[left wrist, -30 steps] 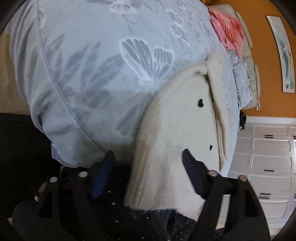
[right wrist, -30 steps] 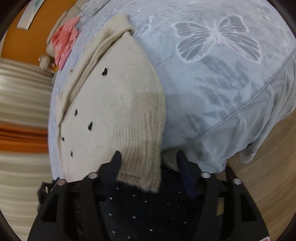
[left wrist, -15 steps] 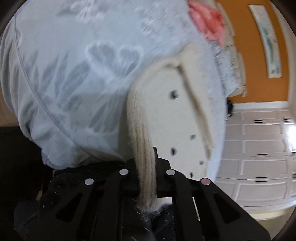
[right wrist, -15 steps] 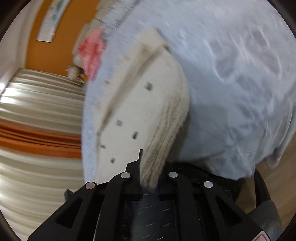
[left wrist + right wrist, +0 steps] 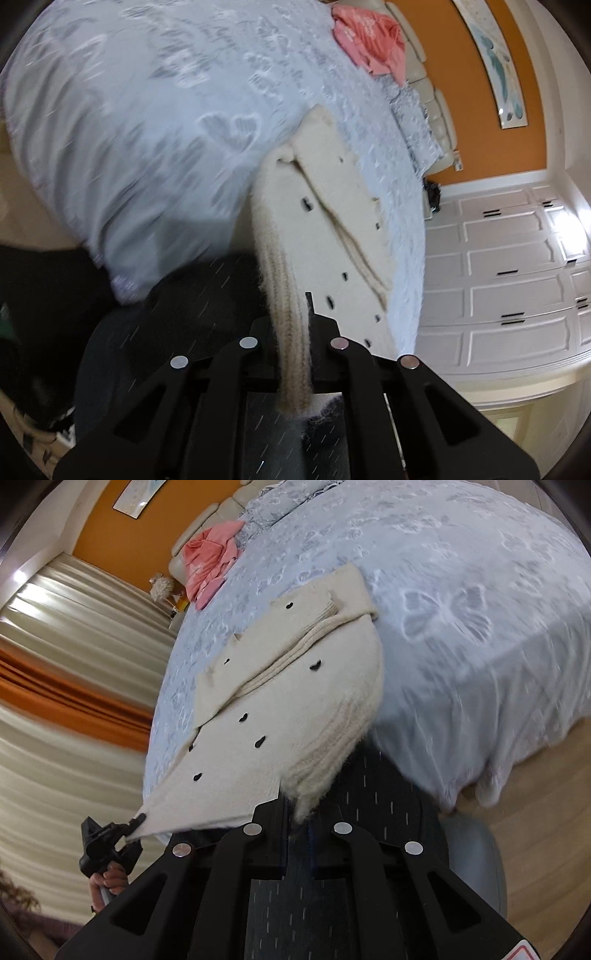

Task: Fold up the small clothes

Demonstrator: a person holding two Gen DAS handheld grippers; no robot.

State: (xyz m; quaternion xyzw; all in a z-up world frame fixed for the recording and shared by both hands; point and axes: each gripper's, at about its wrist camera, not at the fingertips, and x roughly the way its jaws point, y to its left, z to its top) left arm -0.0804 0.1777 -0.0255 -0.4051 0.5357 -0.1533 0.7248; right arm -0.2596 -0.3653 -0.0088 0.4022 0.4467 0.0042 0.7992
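Observation:
A cream knit cardigan point(image 5: 280, 701) with small dark heart marks lies on the blue butterfly-print bedspread point(image 5: 461, 572), its near end lifted off the bed's edge. My right gripper point(image 5: 301, 812) is shut on one ribbed hem corner. My left gripper point(image 5: 293, 332) is shut on the other ribbed hem corner point(image 5: 288, 325). The left gripper also shows in the right wrist view point(image 5: 110, 838), pinching the far hem corner, with the hem stretched between both. In the left wrist view the cardigan point(image 5: 332, 221) runs away over the bed.
A pink garment point(image 5: 210, 561) lies crumpled near the head of the bed, also in the left wrist view point(image 5: 369, 40). Beige and orange curtains point(image 5: 66, 686) hang to the left. White cabinet doors point(image 5: 517, 266) stand beyond the bed. Wooden floor point(image 5: 546, 812) lies to the right.
Both grippers closed on the cardigan's ribbed hem, then lifted and pulled it back from the bed's edge. The hem now hangs stretched between them.

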